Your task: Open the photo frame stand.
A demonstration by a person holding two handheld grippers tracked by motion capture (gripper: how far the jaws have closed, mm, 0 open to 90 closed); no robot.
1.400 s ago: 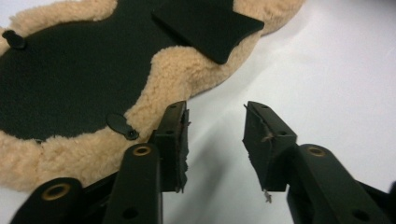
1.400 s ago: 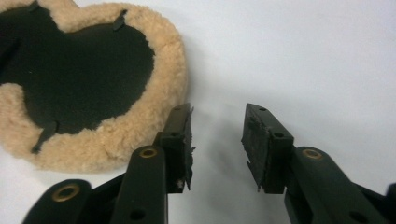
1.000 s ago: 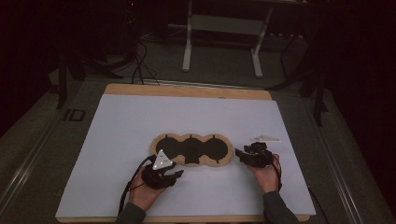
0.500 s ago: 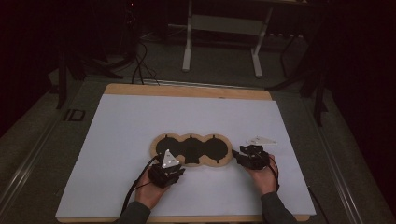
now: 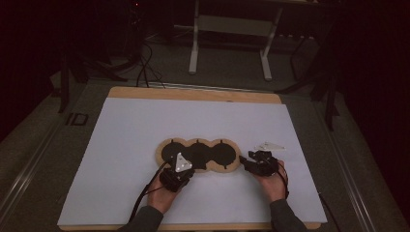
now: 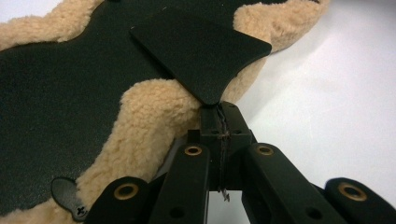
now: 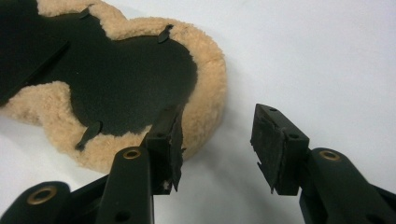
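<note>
room: dim | floor (image 5: 232, 72): dark, cabled | stand (image 5: 229, 29): white-legged, set behind table (image 5: 193, 93) | sheet (image 5: 145, 125): white, lit

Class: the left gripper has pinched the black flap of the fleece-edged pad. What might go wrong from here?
1. The left gripper holds only the tip of the black flap; it may slip out when pulled.
2. The fleece-edged pad lies loose on the white sheet, so pulling may drag it.
3. The right gripper is open beside the pad's end, holding nothing down.

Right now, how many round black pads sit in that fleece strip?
3, side by side in the fleece strip: left pad by the left gripper, middle pad, right pad beside the right gripper.
</note>
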